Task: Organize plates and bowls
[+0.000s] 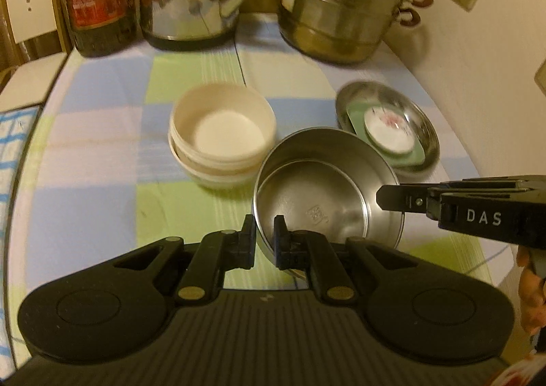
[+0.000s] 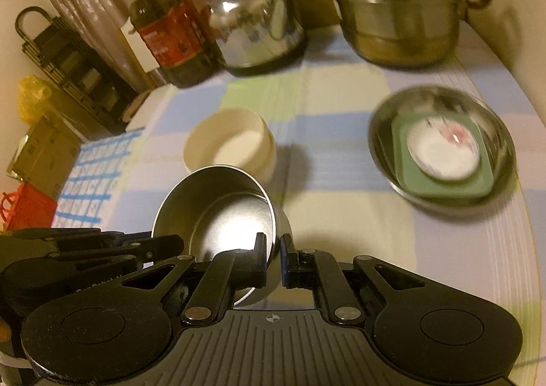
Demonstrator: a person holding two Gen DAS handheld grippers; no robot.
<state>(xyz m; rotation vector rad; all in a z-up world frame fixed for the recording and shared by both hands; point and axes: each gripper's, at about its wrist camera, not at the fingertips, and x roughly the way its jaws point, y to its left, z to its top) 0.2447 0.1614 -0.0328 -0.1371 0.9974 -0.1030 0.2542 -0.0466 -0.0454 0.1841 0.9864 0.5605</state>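
Steel bowl (image 1: 324, 195) off the table (image 1: 102, 147), near the white bowls (image 1: 221, 140): light, rigid, slick. Left gripper (image 1: 265, 236) and right gripper (image 2: 272, 251) each clamp opposite rim walls; keep the holds there.

Your shiny steel bowl (image 1: 327, 195) is empty and tipped, just beside the two stacked cream bowls (image 1: 221, 133). Past it, the steel plate (image 1: 423, 126) holds a green dish (image 1: 406, 154) and a white saucer (image 1: 389, 130).
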